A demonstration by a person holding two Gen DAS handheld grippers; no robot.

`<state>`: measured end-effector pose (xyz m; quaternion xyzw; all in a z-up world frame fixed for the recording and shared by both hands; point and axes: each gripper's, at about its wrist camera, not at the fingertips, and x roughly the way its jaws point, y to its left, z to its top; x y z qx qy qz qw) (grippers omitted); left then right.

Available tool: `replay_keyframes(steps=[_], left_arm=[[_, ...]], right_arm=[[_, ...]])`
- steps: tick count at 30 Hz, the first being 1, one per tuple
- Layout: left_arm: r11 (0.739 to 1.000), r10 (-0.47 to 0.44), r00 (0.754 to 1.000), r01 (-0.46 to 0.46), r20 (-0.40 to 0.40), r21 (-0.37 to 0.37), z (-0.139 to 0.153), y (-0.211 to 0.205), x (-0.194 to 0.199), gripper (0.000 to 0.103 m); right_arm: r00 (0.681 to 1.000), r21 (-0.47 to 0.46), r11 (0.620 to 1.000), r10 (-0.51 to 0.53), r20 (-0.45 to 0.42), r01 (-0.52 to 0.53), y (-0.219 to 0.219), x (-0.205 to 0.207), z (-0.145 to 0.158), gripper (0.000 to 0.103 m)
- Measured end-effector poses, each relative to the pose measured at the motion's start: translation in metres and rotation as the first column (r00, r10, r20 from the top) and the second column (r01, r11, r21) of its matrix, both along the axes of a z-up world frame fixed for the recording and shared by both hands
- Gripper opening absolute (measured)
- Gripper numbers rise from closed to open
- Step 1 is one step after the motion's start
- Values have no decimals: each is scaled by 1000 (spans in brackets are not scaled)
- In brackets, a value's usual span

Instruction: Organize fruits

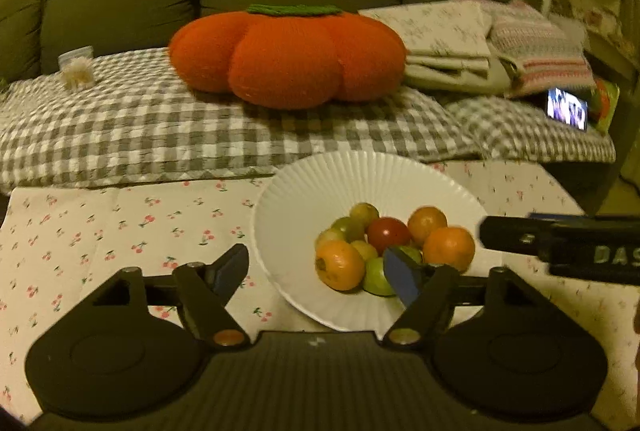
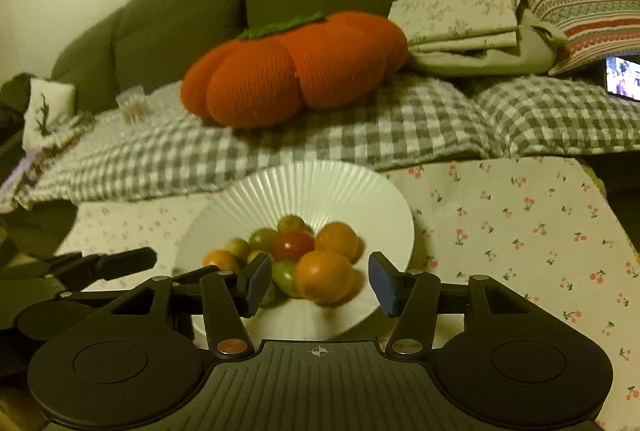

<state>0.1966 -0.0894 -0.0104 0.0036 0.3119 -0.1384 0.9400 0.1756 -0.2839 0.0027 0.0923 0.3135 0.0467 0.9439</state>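
Fruits (image 2: 304, 259) are all sitting piled together in the white ribbed bowl (image 2: 320, 187) on the cherry-print cloth (image 2: 520, 231), none showing loose outside it. Left gripper (image 1: 320, 271) and right gripper (image 2: 316, 283) are both hovering at the bowl's near rim, jaws spread apart and holding nothing. Step is reading as either reaching in for an orange fruit or backing off after a drop, so no next move is settling.

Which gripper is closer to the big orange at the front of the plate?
Right. The right gripper has its open jaws on either side of the big orange; the left gripper, also open, straddles the plate rim further left.
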Motion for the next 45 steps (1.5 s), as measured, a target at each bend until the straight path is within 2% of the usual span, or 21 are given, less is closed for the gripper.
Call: replay_keyframes(steps=[4, 8, 15, 17, 21, 23, 26, 34, 38, 45], left_arm=[[999, 42, 999, -42, -7, -14, 9, 10, -9, 83], [996, 84, 996, -85, -27, -22, 17, 17, -26, 93], [994, 107, 994, -106, -23, 35, 31, 22, -67, 101], [992, 122, 992, -121, -22, 41, 35, 25, -77, 102], [985, 163, 987, -162, -10, 60, 40, 35, -100, 102], [982, 180, 984, -178, -19, 61, 40, 42, -112, 102], [982, 188, 982, -187, -31, 33, 41, 52, -129, 102], [981, 193, 981, -192, -30, 22, 44, 62, -161, 102], [983, 182, 982, -182, -44, -1, 44, 65, -168, 102], [986, 166, 985, -165, -39, 27, 38, 60, -166, 102]], right_arm=[[1000, 33, 999, -7, 3, 7, -6, -12, 13, 54], [1000, 10, 1000, 0, -1, 0, -1, -28, 19, 60], [998, -30, 998, 55, -19, -56, 17, -63, 25, 70], [998, -31, 998, 62, 1, -62, 23, -71, 30, 79], [998, -25, 998, 64, 9, -64, 32, -86, 35, 84], [998, -50, 997, 62, 7, -61, 37, -97, 34, 93], [998, -90, 994, 60, 11, -59, 45, -116, 34, 94], [998, -57, 997, 55, 30, -53, 54, -153, 37, 100], [999, -47, 998, 46, 15, -45, 57, -166, 32, 102], [999, -56, 998, 20, 27, -19, 56, -168, 29, 102]])
